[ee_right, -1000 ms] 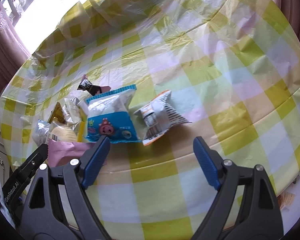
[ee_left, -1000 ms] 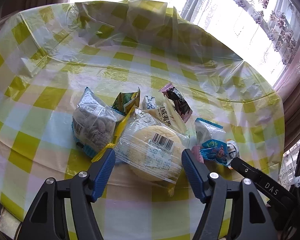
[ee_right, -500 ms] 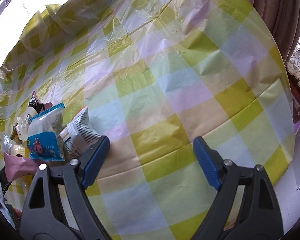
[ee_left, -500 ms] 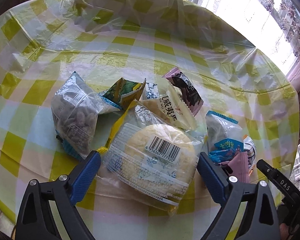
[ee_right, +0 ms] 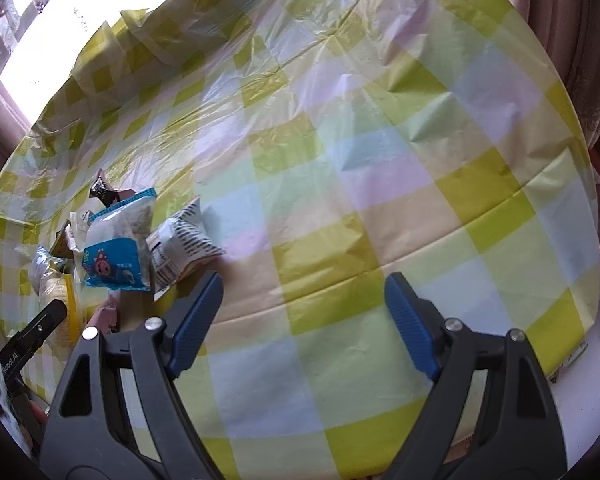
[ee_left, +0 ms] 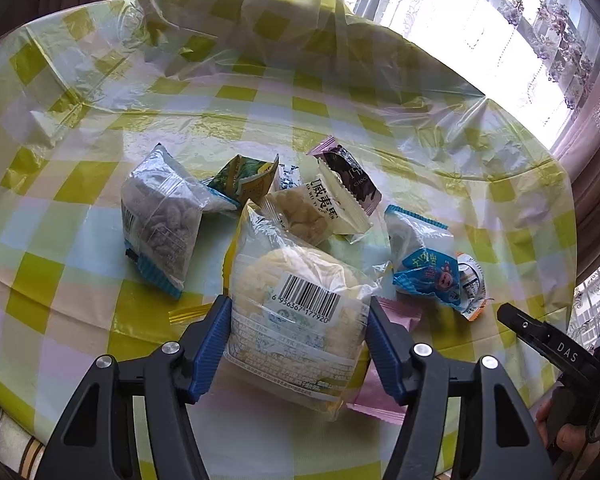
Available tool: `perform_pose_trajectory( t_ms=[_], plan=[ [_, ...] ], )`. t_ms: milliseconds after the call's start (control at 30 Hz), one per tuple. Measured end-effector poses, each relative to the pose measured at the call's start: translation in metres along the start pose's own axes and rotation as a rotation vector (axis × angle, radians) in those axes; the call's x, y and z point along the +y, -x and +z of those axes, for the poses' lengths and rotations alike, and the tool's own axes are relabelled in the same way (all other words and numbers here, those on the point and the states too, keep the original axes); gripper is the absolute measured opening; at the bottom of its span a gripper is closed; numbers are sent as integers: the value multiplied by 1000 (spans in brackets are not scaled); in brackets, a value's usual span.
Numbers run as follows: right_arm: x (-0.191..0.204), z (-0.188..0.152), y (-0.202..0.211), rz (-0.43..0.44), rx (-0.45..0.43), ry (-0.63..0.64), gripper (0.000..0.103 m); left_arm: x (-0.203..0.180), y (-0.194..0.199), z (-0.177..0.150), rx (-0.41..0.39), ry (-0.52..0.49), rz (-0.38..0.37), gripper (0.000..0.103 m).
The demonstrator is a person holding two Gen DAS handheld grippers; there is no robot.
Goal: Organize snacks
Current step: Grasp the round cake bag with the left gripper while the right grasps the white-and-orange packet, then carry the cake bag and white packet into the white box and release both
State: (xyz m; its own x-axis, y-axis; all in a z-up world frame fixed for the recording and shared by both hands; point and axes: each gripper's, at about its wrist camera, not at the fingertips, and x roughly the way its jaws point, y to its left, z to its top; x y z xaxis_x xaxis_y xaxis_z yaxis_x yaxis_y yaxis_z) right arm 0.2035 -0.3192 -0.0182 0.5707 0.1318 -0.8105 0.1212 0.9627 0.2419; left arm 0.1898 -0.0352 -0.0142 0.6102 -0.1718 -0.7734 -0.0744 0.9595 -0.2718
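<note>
A clear-wrapped round bun packet [ee_left: 296, 292] with a barcode lies nearest me in the left wrist view. My left gripper [ee_left: 299, 308] is closing around it, and both blue pads touch and pinch the wrapper's sides. Behind it lie a grey puffed-snack bag [ee_left: 160, 220], a green-yellow packet [ee_left: 248, 176], a cream biscuit packet [ee_left: 312, 208] and a dark chocolate packet [ee_left: 352, 180]. A blue pig packet [ee_left: 420, 264] and a pink packet [ee_left: 380, 392] lie to the right. My right gripper [ee_right: 304, 292] is open over bare tablecloth, right of the striped white packet [ee_right: 184, 240].
The round table [ee_right: 380, 184] wears a yellow-checked plastic cloth, crumpled at the far side by the window. Its front edge [ee_right: 560, 360] curves close on the right. Curtains [ee_right: 580, 40] hang beyond. The snack pile [ee_right: 116, 256] sits at the left of the right wrist view.
My left gripper spread wider, came forward over the bun packet, then narrowed onto its sides. My right gripper slid right, leaving the blue and striped packets at its left.
</note>
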Motion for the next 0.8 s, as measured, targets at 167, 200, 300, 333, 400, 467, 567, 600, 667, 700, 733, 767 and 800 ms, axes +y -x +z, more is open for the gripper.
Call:
perform_pose_trajectory(
  t_ms=[167, 200, 300, 333, 400, 467, 567, 600, 667, 700, 733, 767, 800],
  plan=[
    [49, 13, -8, 10, -49, 168, 84, 6, 15, -5, -43, 20, -8, 64],
    [57, 14, -14, 5, -38, 198, 84, 5, 18, -6, -51, 16, -8, 64],
    [69, 15, -37, -21, 29, 241, 73, 4, 25, -9, -70, 3, -7, 64],
    [69, 14, -42, -25, 44, 242, 67, 3, 27, -10, -74, -1, -6, 64],
    [71, 15, -43, -34, 38, 255, 61, 3, 30, -11, -79, -5, -5, 64],
    [73, 14, -44, -46, 34, 267, 56, 3, 31, -11, -81, -8, -4, 64],
    [77, 9, -35, -74, 23, 291, 54, 2, 38, -13, -94, -16, 4, 64],
    [78, 7, -31, -88, 15, 298, 53, 1, 40, -14, -97, -21, 7, 64],
    [78, 3, -21, -112, 0, 307, 53, -1, 43, -15, -101, -29, 8, 64],
    [78, 1, -16, -126, -8, 311, 53, -2, 45, -16, -104, -32, 7, 64],
    [78, -1, -10, -137, -15, 316, 53, -4, 47, -16, -107, -37, 7, 64],
    [77, -3, -6, -151, -19, 318, 52, -5, 49, -18, -110, -41, 6, 64],
    [75, -6, 0, -164, -21, 319, 52, -7, 51, -18, -111, -44, 4, 64]
  ],
)
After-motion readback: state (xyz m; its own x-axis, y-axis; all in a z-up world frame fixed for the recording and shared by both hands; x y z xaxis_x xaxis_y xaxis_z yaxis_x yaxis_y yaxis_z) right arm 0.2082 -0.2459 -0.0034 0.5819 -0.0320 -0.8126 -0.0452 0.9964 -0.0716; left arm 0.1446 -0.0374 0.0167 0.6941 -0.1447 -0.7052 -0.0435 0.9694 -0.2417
